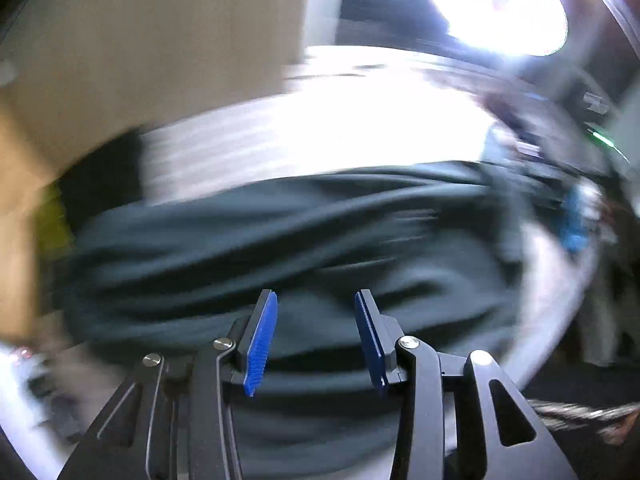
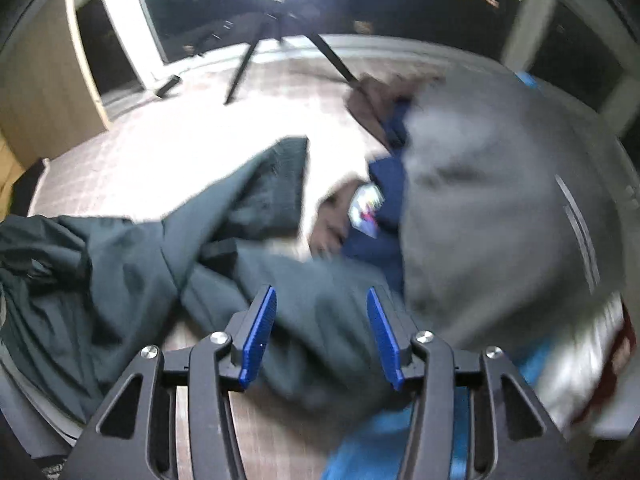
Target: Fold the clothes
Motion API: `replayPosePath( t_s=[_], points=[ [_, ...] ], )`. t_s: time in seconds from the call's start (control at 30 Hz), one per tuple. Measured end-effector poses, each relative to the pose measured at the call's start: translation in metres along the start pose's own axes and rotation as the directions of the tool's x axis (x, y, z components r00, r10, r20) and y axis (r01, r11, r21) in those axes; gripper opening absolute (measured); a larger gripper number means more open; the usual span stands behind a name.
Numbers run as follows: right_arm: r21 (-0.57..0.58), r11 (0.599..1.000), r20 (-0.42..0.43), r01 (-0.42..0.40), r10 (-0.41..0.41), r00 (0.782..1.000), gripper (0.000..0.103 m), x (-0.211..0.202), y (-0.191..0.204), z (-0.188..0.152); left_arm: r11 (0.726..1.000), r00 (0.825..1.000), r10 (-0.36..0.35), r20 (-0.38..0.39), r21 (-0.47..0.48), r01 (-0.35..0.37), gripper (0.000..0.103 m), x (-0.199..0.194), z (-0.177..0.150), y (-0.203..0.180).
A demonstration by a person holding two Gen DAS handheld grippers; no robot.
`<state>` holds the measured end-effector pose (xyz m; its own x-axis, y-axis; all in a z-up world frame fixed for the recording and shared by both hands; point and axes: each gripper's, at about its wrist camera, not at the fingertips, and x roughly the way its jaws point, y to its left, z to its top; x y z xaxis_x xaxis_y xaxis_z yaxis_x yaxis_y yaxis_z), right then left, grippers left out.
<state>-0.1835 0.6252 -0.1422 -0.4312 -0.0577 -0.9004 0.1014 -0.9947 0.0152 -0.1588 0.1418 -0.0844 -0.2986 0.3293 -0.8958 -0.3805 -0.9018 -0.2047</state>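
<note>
I hold 2 claws, 1 in each hand, both angled steeply down over a pale checked worktop [image 2: 168, 152]. My left claw [image 1: 316, 340] is spread, its 2 blue pads apart with nothing pinched between them; a dark green garment [image 1: 280, 240] lies just beneath and beyond it, badly blurred. My right claw [image 2: 322, 336] is also spread and pinches nothing; the same dark green garment [image 2: 132, 264] passes under the gap between its pads, though I cannot tell whether the pads brush it. In the right view the garment lies crumpled on the worktop, bunched in a heap at the left edge, with 1 flat panel reaching up and away toward the middle of the worktop. Its long axis seems to run from lower left to upper right in that view; in the left view its folds run roughly side to side. Which end is collar or hem I cannot tell. To the right sits a pile [image 2: 492, 216] of other clothes, grey on top, with navy and brown pieces [image 2: 386, 184] touching it, none of them looking folded. A tripod [image 2: 260, 52] stands at the far edge. I judge the task to be at an early stage: the green garment is neither flattened nor folded, and the pile still waits. It would first need spreading flat.
</note>
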Motion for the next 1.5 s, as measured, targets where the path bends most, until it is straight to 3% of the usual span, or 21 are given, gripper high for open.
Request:
replayPosePath(
  t_s=[0.13,0.27,0.33,0.47,0.53,0.57,0.6,0.63,0.67,0.77,0.9,1.03,1.1,1.13,1.17,1.2,1.27,1.33,1.43,1.47,1.5],
  points=[
    [-0.077,0.995,0.006,-0.066,0.067,0.998,0.055,0.037,0.008,0.043,0.99,0.991,-0.111,-0.071,0.084,0.117,0.039,0.074,0.036,-0.114],
    [-0.107,0.986,-0.035,-0.13,0.127,0.991,0.055,0.085,0.014,0.075,0.978,0.976,-0.156,-0.153,0.116,0.175,0.044,0.137,0.046,-0.195],
    [-0.135,0.984,-0.058,-0.12,0.113,0.992,0.055,0.106,0.019,0.084,0.977,0.975,-0.095,-0.2,0.168,0.129,0.045,0.161,0.043,-0.225],
    [-0.136,0.978,-0.101,-0.156,0.143,0.985,0.055,0.14,0.025,0.093,0.974,0.964,-0.022,-0.265,0.212,0.08,0.045,0.194,0.036,-0.246],
    [-0.14,0.974,-0.07,-0.179,0.17,0.983,0.054,0.144,0.029,0.092,0.969,0.963,0.021,-0.267,0.244,0.046,0.042,0.202,0.034,-0.249],
    [-0.147,0.971,-0.05,-0.189,0.183,0.982,0.051,0.145,0.031,0.09,0.966,0.963,0.014,-0.268,0.253,0.056,0.035,0.202,0.035,-0.249],
    [-0.152,0.968,-0.042,-0.198,0.194,0.98,0.035,0.145,0.034,0.089,0.963,0.963,0.003,-0.269,0.261,0.07,0.027,0.202,0.035,-0.248],
    [-0.155,0.965,-0.039,-0.21,0.206,0.978,0.024,0.144,0.036,0.087,0.962,0.962,0.0,-0.272,0.264,0.074,0.006,0.203,0.037,-0.245],
    [-0.15,0.963,-0.04,-0.224,0.221,0.975,0.024,0.142,0.037,0.086,0.964,0.96,-0.018,-0.28,0.249,0.091,0.002,0.202,0.038,-0.24],
    [-0.149,0.961,0.015,-0.231,0.236,0.972,0.024,0.112,0.038,0.08,0.967,0.955,-0.1,-0.278,0.198,0.159,0.002,0.191,0.042,-0.224],
    [-0.17,0.963,0.122,-0.209,0.231,0.965,0.024,0.037,0.027,0.06,0.956,0.962,-0.157,-0.221,0.212,0.205,0.002,0.15,0.039,-0.209],
    [-0.178,0.971,0.199,-0.16,0.195,0.96,0.024,-0.045,0.001,0.019,0.925,0.959,-0.195,-0.205,0.286,0.25,0.002,0.103,0.017,-0.204],
    [-0.151,0.98,0.199,-0.13,0.159,0.967,0.024,-0.074,-0.02,-0.016,0.899,0.942,-0.222,-0.25,0.321,0.297,0.003,0.094,0.001,-0.211],
    [-0.128,0.984,0.177,-0.121,0.142,0.974,0.024,-0.079,-0.033,-0.033,0.891,0.936,-0.221,-0.274,0.333,0.308,0.011,0.095,-0.004,-0.217],
    [-0.105,0.989,0.133,-0.105,0.119,0.984,0.024,-0.078,-0.044,-0.054,0.884,0.929,-0.218,-0.299,0.343,0.317,0.029,0.097,-0.008,-0.223],
    [-0.087,0.993,0.08,-0.081,0.088,0.993,0.026,-0.075,-0.053,-0.075,0.884,0.927,-0.195,-0.32,0.352,0.308,0.038,0.101,-0.015,-0.225],
    [-0.075,0.997,-0.051,0.0,-0.004,0.999,0.027,-0.056,-0.068,-0.112,0.888,0.927,-0.167,-0.337,0.357,0.29,0.039,0.103,-0.022,-0.22],
    [-0.019,0.999,-0.111,0.044,-0.046,0.993,0.027,-0.05,-0.084,-0.133,0.9,0.927,-0.171,-0.335,0.33,0.286,0.039,0.097,-0.021,-0.207],
    [0.056,0.998,-0.072,0.013,-0.009,0.997,0.03,-0.057,-0.095,-0.135,0.922,0.957,-0.122,-0.262,0.327,0.207,0.04,0.073,-0.006,-0.182],
    [0.05,0.999,-0.04,0.0,0.002,0.999,0.034,-0.06,-0.092,-0.127,0.932,0.967,-0.101,-0.233,0.317,0.174,0.04,0.068,0.003,-0.173],
    [0.034,0.999,-0.016,-0.007,0.007,1.0,0.046,-0.059,-0.087,-0.117,0.942,0.975,-0.08,-0.206,0.305,0.141,0.04,0.064,0.012,-0.166]
  ],
)
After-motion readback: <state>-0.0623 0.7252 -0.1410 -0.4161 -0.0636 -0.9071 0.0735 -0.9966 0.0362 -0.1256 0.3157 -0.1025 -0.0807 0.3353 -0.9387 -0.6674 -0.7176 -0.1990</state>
